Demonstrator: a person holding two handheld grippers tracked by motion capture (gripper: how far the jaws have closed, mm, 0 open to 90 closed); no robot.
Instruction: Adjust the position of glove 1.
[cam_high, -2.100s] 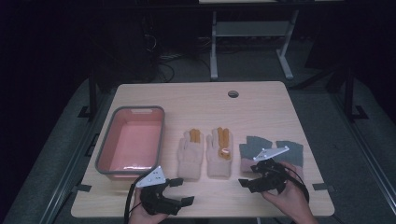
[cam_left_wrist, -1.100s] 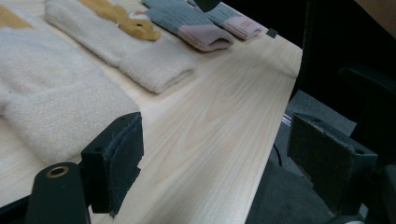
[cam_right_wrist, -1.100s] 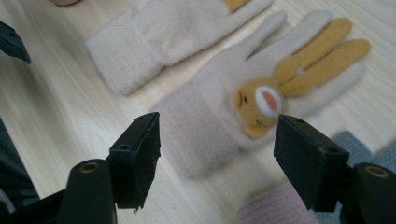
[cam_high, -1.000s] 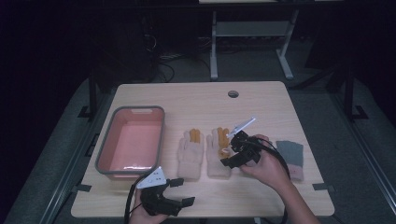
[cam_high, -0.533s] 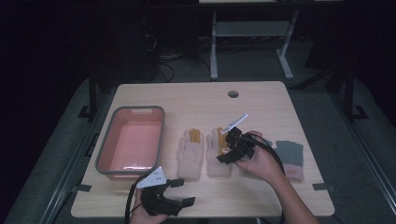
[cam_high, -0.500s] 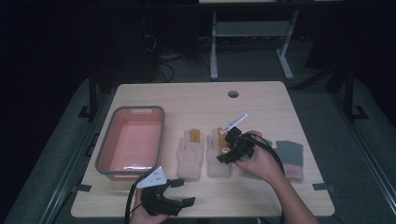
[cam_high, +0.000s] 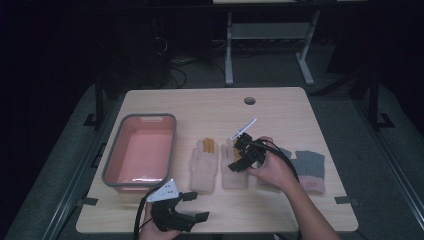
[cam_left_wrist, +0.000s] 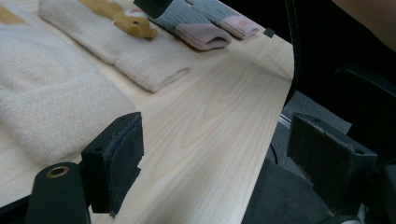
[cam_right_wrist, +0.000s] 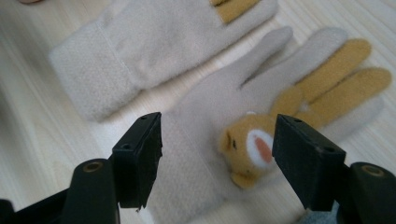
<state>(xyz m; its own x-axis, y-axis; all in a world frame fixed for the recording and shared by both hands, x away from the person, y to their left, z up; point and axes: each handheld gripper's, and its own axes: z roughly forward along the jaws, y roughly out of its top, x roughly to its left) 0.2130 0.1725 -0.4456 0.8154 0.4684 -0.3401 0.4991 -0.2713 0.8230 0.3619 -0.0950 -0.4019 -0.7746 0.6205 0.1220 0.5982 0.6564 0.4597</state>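
Observation:
Two beige gloves with mustard fingers lie side by side mid-table. My right gripper hovers open over the right-hand beige glove. In the right gripper view its jaws straddle that glove just above the palm. A small mustard animal face sits on the glove, and the other beige glove lies beyond. My left gripper rests open at the table's front edge, near the left beige glove. In the left gripper view only bare wood lies between its pads.
A pink tray with a grey rim stands at the table's left. A pair of grey gloves with pink cuffs lies right of the right hand and appears as grey gloves in the left gripper view. A cable hole sits near the far edge.
My right gripper left the grey gloves at the right and swung left over the right-hand beige glove, where it has slowed. The left gripper has stayed put.

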